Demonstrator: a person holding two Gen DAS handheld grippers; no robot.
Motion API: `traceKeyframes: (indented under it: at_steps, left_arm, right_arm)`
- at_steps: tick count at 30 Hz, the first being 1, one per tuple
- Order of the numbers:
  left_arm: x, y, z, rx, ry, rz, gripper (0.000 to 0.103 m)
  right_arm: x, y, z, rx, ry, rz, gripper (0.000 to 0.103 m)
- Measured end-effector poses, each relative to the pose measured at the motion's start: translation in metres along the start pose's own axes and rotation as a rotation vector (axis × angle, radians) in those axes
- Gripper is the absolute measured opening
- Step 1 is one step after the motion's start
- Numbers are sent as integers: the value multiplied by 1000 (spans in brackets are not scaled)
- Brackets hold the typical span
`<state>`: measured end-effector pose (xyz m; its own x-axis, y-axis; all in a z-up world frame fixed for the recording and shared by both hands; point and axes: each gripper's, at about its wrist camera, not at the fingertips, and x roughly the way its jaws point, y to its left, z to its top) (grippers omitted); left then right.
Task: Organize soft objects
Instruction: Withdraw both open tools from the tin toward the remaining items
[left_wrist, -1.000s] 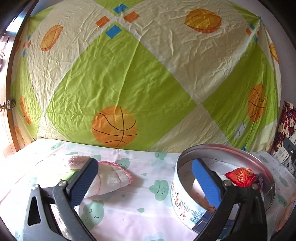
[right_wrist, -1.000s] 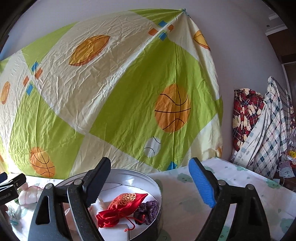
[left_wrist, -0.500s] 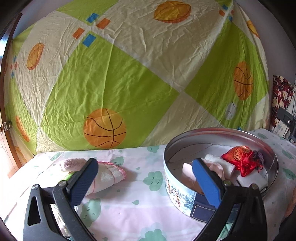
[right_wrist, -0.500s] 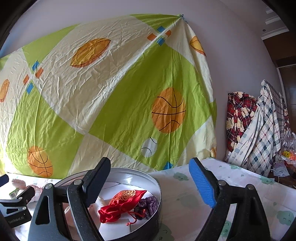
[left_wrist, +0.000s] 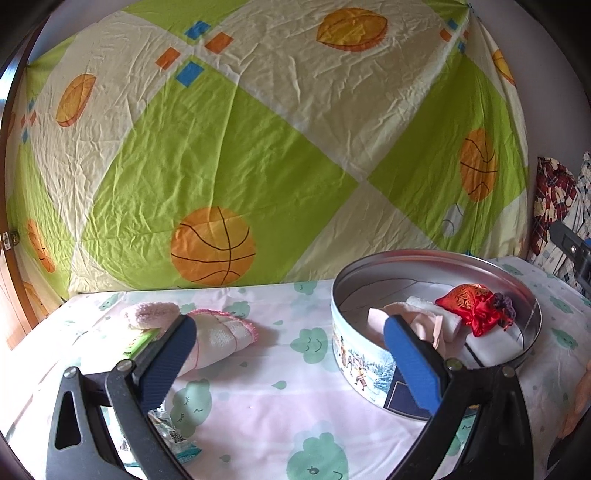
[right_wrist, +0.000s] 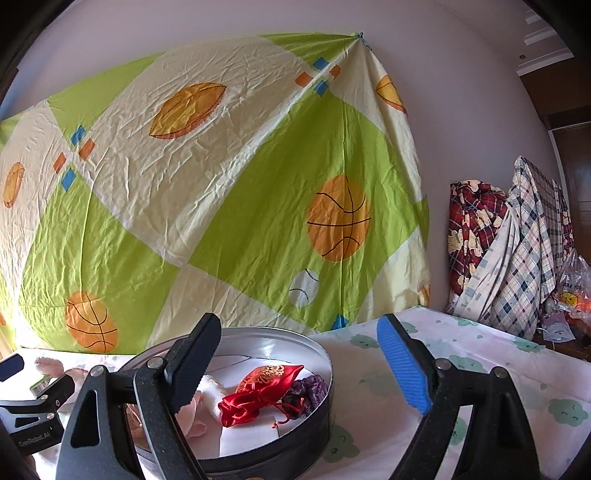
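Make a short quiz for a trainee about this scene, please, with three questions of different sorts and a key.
1. True or false: the red satin pouch lies inside the round tin.
2. Which soft object lies on the table outside the tin? A) folded washcloth B) purple item
3. Fill in: the jaws of the left gripper and the right gripper are ____.

Key: 1 true; 2 A; 3 open.

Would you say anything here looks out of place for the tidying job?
Yes: the folded white cloth with pink trim and a fuzzy pink item lie on the table, outside the round tin that holds the red pouch.
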<state>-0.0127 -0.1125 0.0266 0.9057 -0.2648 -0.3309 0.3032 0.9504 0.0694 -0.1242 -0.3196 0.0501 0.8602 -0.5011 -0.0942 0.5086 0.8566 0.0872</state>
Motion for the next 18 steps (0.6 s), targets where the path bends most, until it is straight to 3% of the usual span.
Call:
traceKeyframes:
  at_steps: [18]
  left_arm:
    - [-4,50,-8,-34,34,0,103]
  right_arm:
    - [-22,36,-13,20,85,87,88]
